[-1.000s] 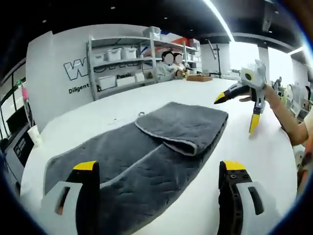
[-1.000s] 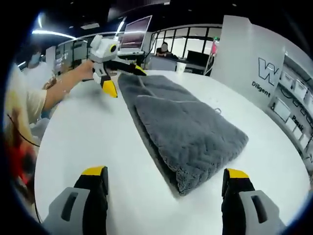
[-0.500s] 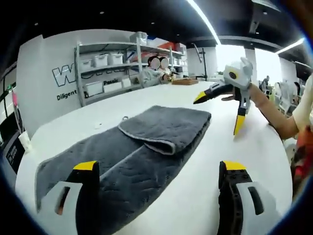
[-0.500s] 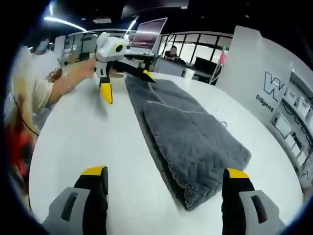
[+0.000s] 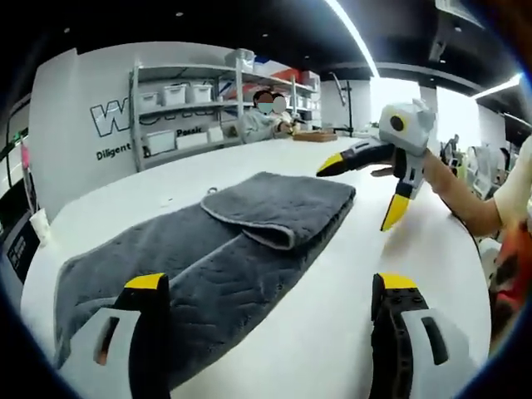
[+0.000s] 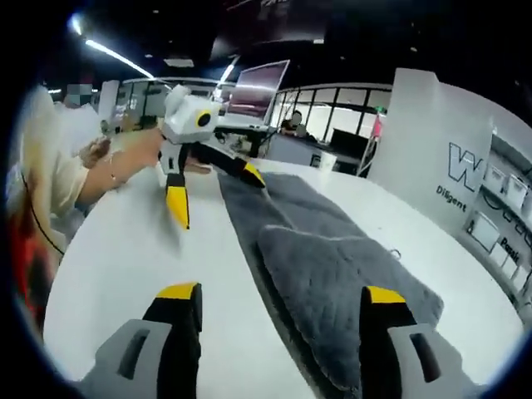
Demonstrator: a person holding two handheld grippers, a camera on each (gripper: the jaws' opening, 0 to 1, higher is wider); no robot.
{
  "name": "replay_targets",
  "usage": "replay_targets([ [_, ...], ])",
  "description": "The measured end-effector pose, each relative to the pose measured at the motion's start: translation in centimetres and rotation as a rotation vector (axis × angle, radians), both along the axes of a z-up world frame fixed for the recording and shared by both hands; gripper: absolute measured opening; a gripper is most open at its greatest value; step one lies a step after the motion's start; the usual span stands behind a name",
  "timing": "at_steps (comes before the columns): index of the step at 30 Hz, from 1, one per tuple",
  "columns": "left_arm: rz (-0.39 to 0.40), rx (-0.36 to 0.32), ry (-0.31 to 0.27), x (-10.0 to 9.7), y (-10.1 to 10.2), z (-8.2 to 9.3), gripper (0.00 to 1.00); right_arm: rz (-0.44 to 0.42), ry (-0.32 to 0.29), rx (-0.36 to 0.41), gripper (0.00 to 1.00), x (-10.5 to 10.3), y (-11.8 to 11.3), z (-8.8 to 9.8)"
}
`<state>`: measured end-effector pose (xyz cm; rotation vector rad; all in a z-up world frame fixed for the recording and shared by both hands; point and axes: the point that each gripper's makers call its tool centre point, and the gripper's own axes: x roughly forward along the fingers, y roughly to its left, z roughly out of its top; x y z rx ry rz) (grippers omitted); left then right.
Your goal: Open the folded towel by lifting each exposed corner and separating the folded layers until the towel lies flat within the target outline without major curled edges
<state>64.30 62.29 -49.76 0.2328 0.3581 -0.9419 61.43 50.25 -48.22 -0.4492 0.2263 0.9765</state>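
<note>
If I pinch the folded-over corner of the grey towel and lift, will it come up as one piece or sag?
Likely sag: the grey towel looks thick and plush, and its folded flap drapes in a soft rounded roll. It probably peels off layer by layer rather than as a stiff sheet. On the smooth white table the lower layer may slide along.

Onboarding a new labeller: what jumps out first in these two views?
The grey towel stretched across the white table, its far end folded back into a doubled flap. Next, the right claw hanging open above the table beside that flap, yellow tips spread. In the right gripper view, the left claw hovers open at the towel's far end.
</note>
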Motion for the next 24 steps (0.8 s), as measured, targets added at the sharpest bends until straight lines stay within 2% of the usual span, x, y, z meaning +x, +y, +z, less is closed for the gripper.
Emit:
replay_targets([
  [1,0.0,0.0,-0.003,-0.1,0.1,0.1,0.99,0.011,-0.025,0.015,0.67,-0.2,0.6,0.4],
  [5,0.002,-0.017,-0.011,-0.1,0.0,0.5,0.99,0.015,-0.034,0.047,0.47,-0.2,2.0,0.6],
  [7,0.0,-0.016,-0.004,-0.1,0.0,0.4,0.99,0.006,-0.047,0.029,0.4,-0.1,2.5,0.2],
  [12,0.007,-0.013,0.007,0.0,0.2,0.1,0.99,-0.005,-0.071,0.012,0.32,0.2,3.2,-0.4],
  [16,0.0,-0.013,0.012,-0.2,0.1,0.1,0.99,-0.053,-0.129,-0.025,0.23,1.0,3.4,-0.6],
  [20,-0.011,-0.011,0.011,-0.3,-0.1,0.1,0.99,-0.053,-0.144,-0.038,0.23,1.1,4.2,-0.8],
  [24,-0.011,-0.013,0.016,-0.4,-0.2,0.0,0.99,-0.057,-0.173,-0.093,0.22,1.4,4.8,-1.4],
])
